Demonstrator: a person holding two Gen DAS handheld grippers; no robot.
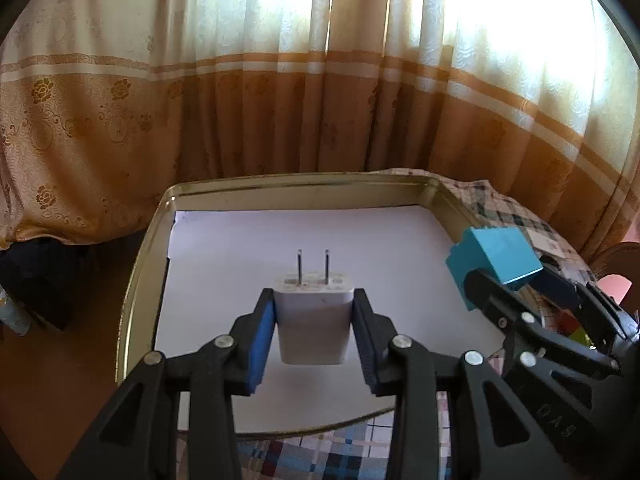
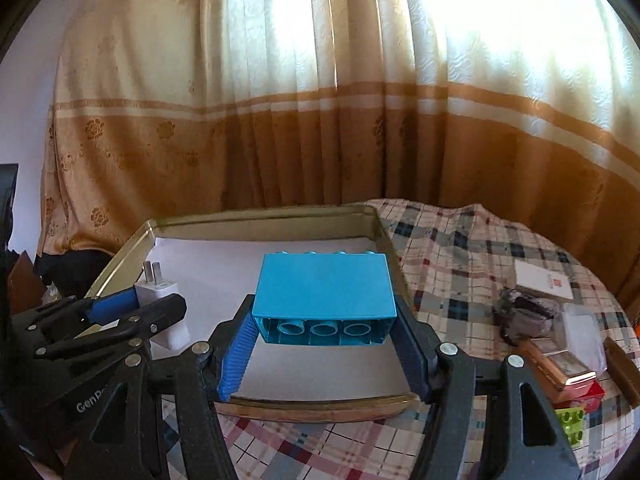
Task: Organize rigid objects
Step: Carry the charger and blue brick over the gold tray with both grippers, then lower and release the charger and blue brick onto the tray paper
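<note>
The tray (image 2: 390, 240) is made of shiny gold metal and lined with smooth white paper (image 1: 320, 232). The blue block (image 2: 324, 284) and white plug (image 1: 314, 320) are made of smooth plastic. The checked tablecloth (image 2: 460, 240) and curtain (image 1: 240, 120) are soft cloth.

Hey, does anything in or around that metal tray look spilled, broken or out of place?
Nothing stands out. The tray holds only its white liner; the white charger and blue brick are held in the grippers above it. A loose pile sits on the tablecloth beside it.
</note>
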